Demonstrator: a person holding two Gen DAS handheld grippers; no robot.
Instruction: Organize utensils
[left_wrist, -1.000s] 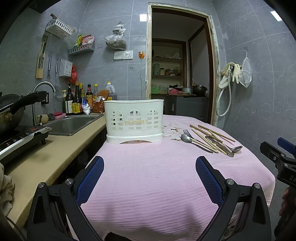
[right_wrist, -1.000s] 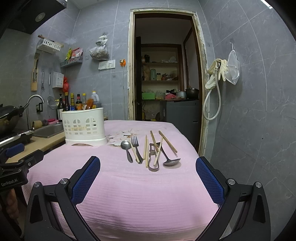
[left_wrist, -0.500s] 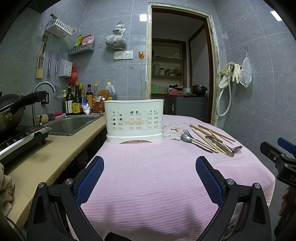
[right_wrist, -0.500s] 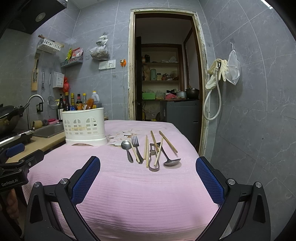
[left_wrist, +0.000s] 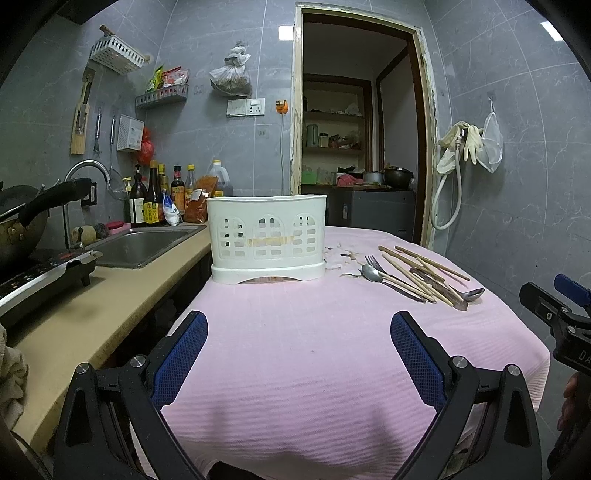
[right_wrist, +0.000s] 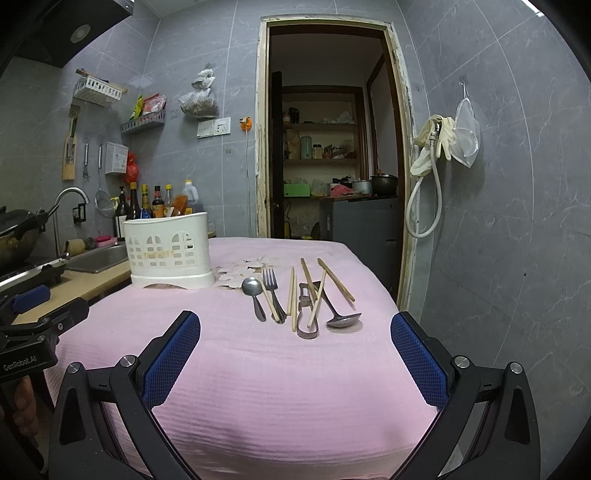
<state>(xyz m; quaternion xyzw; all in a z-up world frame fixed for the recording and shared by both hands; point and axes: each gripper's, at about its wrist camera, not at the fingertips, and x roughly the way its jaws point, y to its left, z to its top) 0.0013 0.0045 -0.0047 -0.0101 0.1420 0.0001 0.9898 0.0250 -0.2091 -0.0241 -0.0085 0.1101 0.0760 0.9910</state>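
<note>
Steel fork (right_wrist: 272, 291) beyond wide jaws

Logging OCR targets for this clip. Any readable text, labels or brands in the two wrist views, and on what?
"GenRobot.AI": white print on the black body of the left gripper, seen in the right wrist view.
"DA", cut off by the frame edge: on the right gripper, seen in the left wrist view.
Sauce bottles by the sink: labels too small to read.
White utensil caddy: only a worn strip, no legible text.
</note>
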